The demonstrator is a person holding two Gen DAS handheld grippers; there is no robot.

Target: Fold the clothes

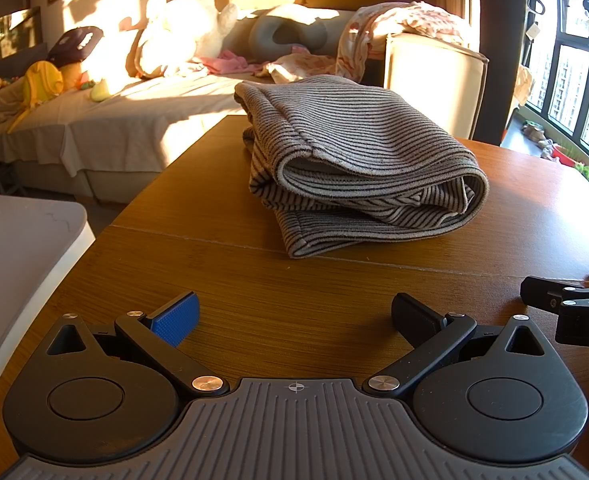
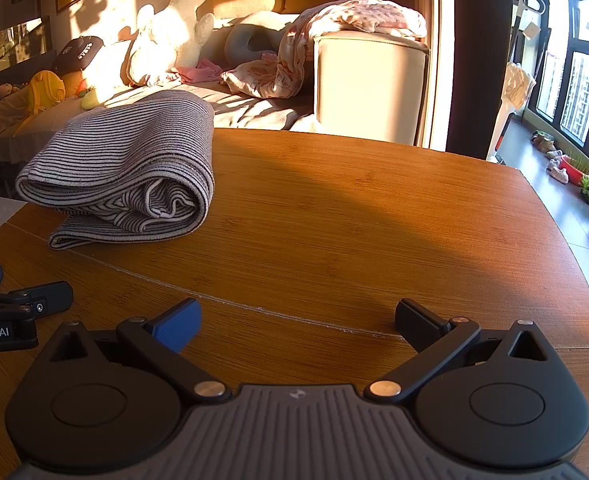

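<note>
Saw a striped garment (image 1: 354,160) folded into a thick bundle on the wooden table (image 1: 254,300), in the upper middle of the left wrist view and in the left middle of the right wrist view (image 2: 126,168). Lay in several layers, with the rolled edge turned toward the cameras and a flat lower layer sticking out at the near side.

Found the left gripper (image 1: 294,316) at the bottom of its own view, low over the table, fingers spread wide apart and nothing between them; one blue pad (image 1: 176,322) on the left, one black pad (image 1: 414,316) on the right. Stood well apart from the garment, bare wood between.

Found the right gripper (image 2: 298,320) in the same way at the bottom of its view, also released and empty, garment far to its upper left. Caught a part of the right gripper at the right edge of the left wrist view (image 1: 574,308), and a part of the left gripper at the left edge of the right wrist view (image 2: 18,308).

Behind the table, noticed a sofa (image 1: 142,112) with a white plush toy (image 1: 182,24) and loose pink clothes (image 2: 350,16), all in warm sunlight; windows (image 2: 582,92) at the far right
</note>
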